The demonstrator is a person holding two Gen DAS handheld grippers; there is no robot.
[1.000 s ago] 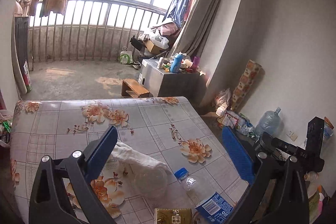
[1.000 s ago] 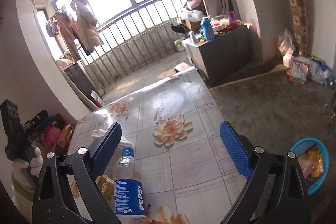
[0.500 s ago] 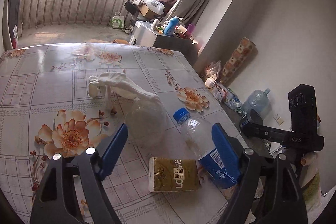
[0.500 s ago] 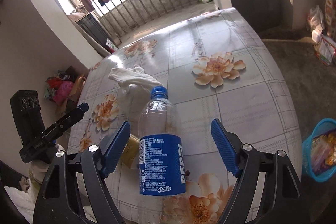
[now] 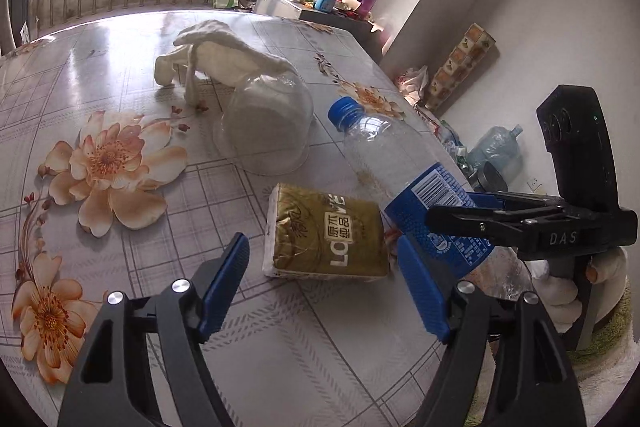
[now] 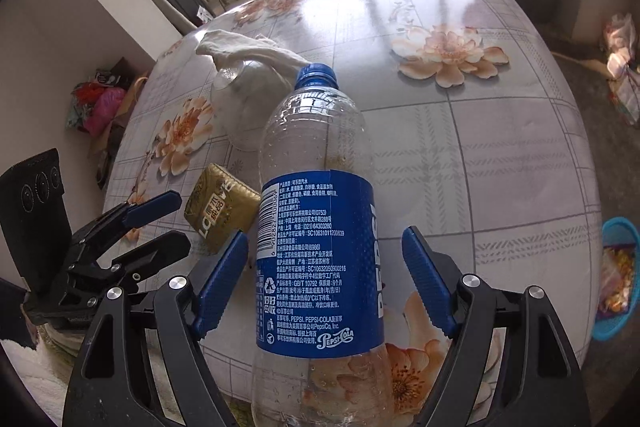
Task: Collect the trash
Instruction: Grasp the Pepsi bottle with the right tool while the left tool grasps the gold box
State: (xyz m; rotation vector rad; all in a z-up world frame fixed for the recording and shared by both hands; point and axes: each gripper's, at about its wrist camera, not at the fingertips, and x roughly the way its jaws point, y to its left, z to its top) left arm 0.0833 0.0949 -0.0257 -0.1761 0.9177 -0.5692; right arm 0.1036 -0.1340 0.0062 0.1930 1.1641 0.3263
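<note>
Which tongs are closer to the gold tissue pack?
Left. The left tongs straddle the gold tissue pack, open; the right tongs bracket the Pepsi bottle beside it.

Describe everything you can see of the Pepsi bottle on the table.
The Pepsi bottle is clear plastic, looks empty, with a blue screw cap on and a blue label printed in white. It stands upright on the floral tablecloth, between the open fingers of the right gripper, which do not touch it. A gold packet lies beside it.
</note>
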